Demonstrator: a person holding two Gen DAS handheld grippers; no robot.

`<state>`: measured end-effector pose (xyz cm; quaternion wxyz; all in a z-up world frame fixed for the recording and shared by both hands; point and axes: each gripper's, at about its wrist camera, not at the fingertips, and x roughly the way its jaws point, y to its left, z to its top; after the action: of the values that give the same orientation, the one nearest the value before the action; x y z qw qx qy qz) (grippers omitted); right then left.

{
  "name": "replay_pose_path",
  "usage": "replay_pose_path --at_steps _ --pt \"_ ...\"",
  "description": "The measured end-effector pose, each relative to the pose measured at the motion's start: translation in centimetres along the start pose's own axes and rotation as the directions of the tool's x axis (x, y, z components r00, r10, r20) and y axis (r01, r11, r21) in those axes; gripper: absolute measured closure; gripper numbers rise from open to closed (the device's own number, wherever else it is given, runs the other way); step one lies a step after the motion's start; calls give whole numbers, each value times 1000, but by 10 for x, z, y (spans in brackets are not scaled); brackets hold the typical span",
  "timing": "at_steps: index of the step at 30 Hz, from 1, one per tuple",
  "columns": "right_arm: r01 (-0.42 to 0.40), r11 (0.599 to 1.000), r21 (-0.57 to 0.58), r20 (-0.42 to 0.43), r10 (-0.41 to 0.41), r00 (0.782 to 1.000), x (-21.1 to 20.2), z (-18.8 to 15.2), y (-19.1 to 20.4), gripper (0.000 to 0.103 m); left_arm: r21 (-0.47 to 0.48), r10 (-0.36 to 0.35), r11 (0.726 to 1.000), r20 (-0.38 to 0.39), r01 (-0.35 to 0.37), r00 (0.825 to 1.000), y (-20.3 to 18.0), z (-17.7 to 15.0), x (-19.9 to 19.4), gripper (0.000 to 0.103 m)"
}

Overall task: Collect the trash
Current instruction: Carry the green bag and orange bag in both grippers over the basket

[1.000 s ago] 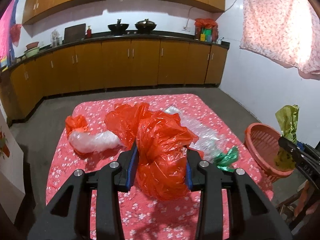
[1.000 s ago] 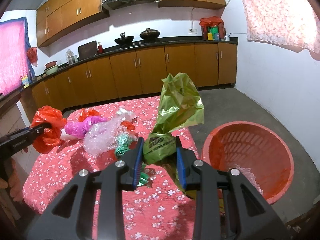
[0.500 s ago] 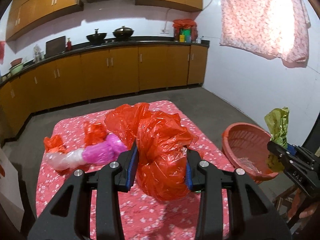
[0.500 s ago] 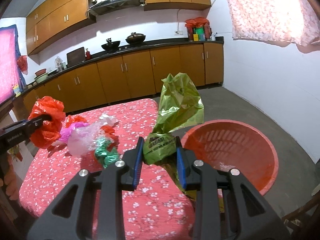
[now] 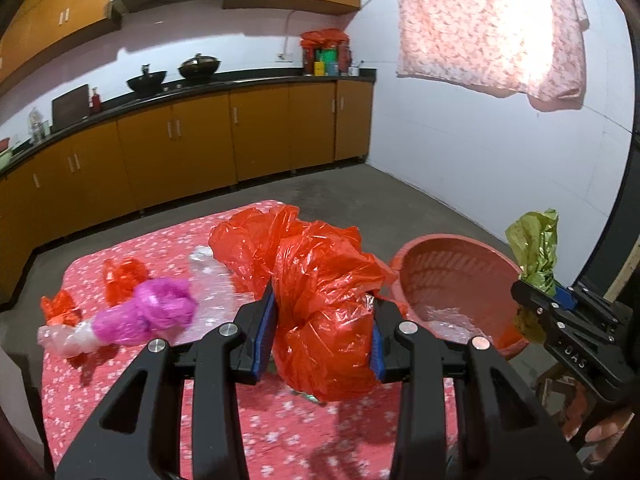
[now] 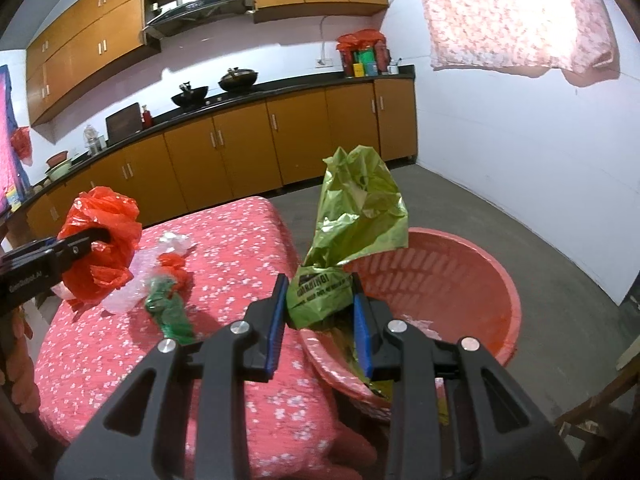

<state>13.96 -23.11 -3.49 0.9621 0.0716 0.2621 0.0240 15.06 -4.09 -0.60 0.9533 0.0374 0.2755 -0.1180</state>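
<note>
Between the blue pads of the left hand-held gripper [image 5: 322, 330], a crumpled orange-red plastic bag [image 5: 320, 300] is being squeezed, its bulk bulging out above and below the jaws and hanging over the table draped in a red cloth with small white flowers [image 5: 120, 392]. Off to the right, the right hand-held gripper [image 6: 320, 320] is clamping a crinkled olive-green plastic bag with black printed lettering [image 6: 356, 216]; the bag's loose top is standing upright above the pads while its lower end is dangling over the near rim of the round salmon-red slatted plastic basket [image 6: 492, 268]. That basket is sitting just beside the table's right edge, low on the grey concrete floor [image 6: 480, 200], with a little clear plastic lying at its bottom.

Still lying on the table are a magenta plastic bag tied to a clear one [image 5: 136, 320], a wad of clear bubble wrap [image 5: 212, 280], two small orange-red scraps [image 5: 120, 276], and a twisted green foil wrapper [image 6: 168, 312].

Farther back, brown kitchen cabinets [image 6: 240, 152] are running under a dark countertop carrying two black woks [image 6: 236, 78], and a pink floral cloth [image 6: 512, 16] is hanging against the white wall.
</note>
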Motion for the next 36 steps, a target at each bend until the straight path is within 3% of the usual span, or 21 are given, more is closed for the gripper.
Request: replay_pose_path --at_steps 14,36 --pt "102 994 49 -16 -101 995 12 6 -29 73 43 -102 994 -35 103 994 -42 1 30 65" --pt "150 980 131 -37 -146 989 45 10 -76 73 150 -242 956 -85 252 967 -109 9 84 65"
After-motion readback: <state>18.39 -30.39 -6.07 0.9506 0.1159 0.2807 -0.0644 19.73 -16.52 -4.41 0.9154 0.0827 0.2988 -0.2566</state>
